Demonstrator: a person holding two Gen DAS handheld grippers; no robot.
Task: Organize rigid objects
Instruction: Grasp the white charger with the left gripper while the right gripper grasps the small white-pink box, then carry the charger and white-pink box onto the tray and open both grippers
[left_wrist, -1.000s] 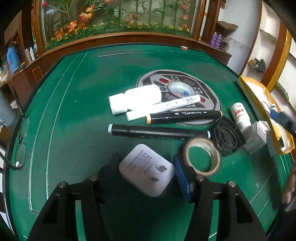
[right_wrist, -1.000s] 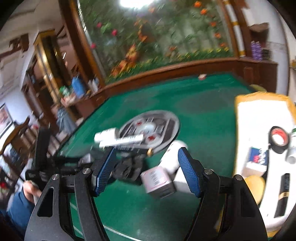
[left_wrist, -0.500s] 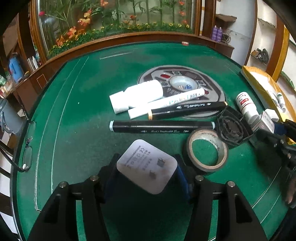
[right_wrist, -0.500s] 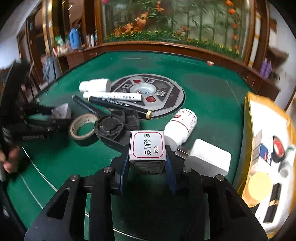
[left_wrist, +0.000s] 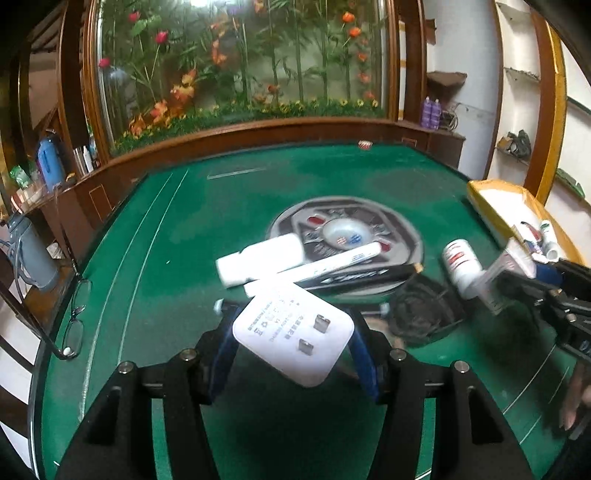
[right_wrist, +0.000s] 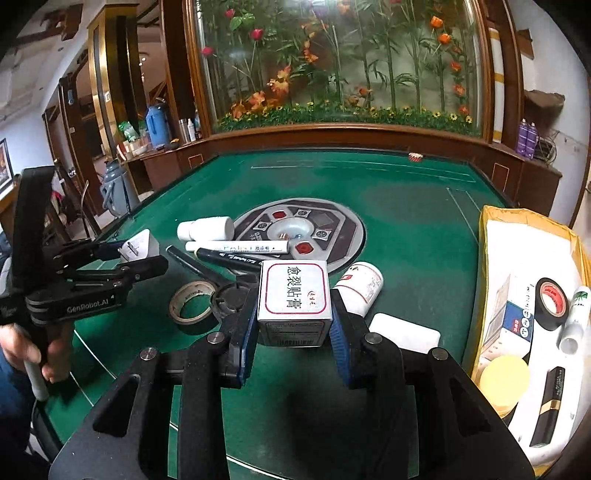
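The right gripper (right_wrist: 294, 325), its jaws just closed on the small white box (right_wrist: 293, 291), sits nearer the yellow-rimmed tray (right_wrist: 524, 236) to its right, while the left gripper (left_wrist: 293, 341) clamps the white charger (left_wrist: 293, 332).

- A home game room or parlour.
- The surface is a green felt mahjong table (right_wrist: 406, 229) with a round grey dice console (right_wrist: 299, 229) at its centre.
- Along its far edge, a wood-framed glass case of artificial flowers and bamboo (right_wrist: 340, 62).
- At the left, wooden cabinets with a blue thermos flask (right_wrist: 157, 125).
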